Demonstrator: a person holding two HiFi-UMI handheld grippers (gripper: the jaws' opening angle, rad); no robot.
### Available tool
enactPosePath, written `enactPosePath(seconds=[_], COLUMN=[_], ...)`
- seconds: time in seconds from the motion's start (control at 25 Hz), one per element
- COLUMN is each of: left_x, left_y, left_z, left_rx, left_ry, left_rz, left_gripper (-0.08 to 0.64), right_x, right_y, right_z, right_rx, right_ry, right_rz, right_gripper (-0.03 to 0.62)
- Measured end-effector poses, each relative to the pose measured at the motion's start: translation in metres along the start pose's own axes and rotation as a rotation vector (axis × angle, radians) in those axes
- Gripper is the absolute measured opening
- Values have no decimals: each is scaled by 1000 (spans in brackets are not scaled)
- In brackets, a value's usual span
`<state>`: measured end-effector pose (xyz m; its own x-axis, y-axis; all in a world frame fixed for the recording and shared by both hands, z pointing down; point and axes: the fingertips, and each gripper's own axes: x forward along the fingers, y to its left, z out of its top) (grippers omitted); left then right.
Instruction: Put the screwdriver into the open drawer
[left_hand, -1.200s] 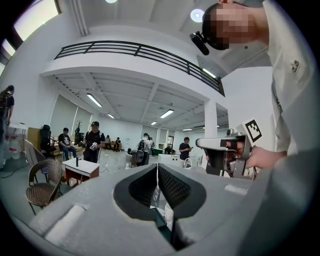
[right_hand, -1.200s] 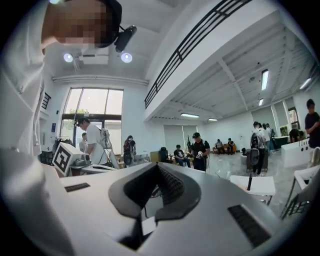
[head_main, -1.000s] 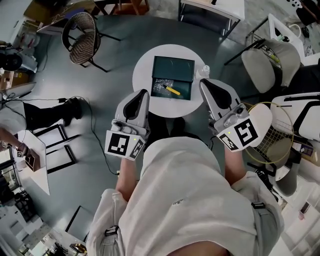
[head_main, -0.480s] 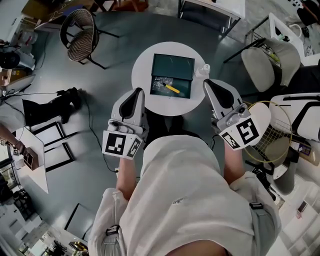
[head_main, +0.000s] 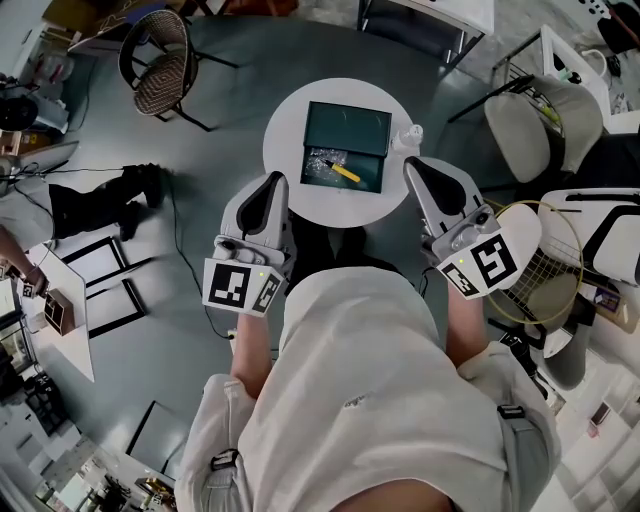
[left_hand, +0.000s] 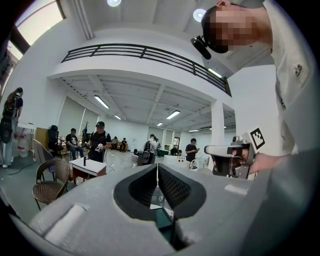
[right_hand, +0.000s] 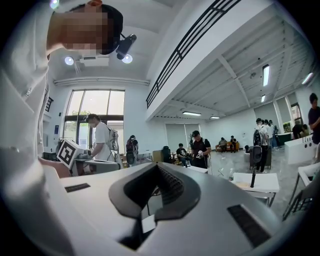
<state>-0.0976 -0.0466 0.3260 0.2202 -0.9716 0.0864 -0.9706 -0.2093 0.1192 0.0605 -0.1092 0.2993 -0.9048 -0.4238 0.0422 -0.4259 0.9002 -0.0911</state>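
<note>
A screwdriver (head_main: 345, 174) with a yellow handle lies in the open drawer (head_main: 371, 181) of a dark green box (head_main: 348, 128) on a round white table (head_main: 285, 150). A clear crumpled bag lies beside it in the drawer. My left gripper (head_main: 268, 181) hovers at the table's near left edge with its jaws together and nothing between them. My right gripper (head_main: 412, 166) hangs at the near right edge, also shut and empty. In the gripper views, the left gripper (left_hand: 157, 167) and right gripper (right_hand: 159, 166) point out across the room.
A small white bottle (head_main: 408, 139) stands on the table right of the box. A wicker chair (head_main: 160, 65) is at far left, a padded chair (head_main: 540, 125) and a racket (head_main: 545, 270) at right. Several people stand or sit in the hall.
The left gripper has shifted slightly left and back from the table. The right gripper has hardly moved. The screwdriver stays in the drawer.
</note>
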Motion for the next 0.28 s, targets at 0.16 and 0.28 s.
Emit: enactPosePath(seconds=[0.16, 0.28], left_x=[0, -1], left_y=[2, 3], left_z=[-1, 0], left_rx=[0, 1], left_ry=[2, 2], left_rz=[4, 4], left_gripper=[17, 17], right_x=[2, 3], right_y=[-1, 0], right_z=[-1, -1], right_rx=[-9, -8], right_ry=[13, 13], right_rz=[-3, -5], right_gripper=[5, 5])
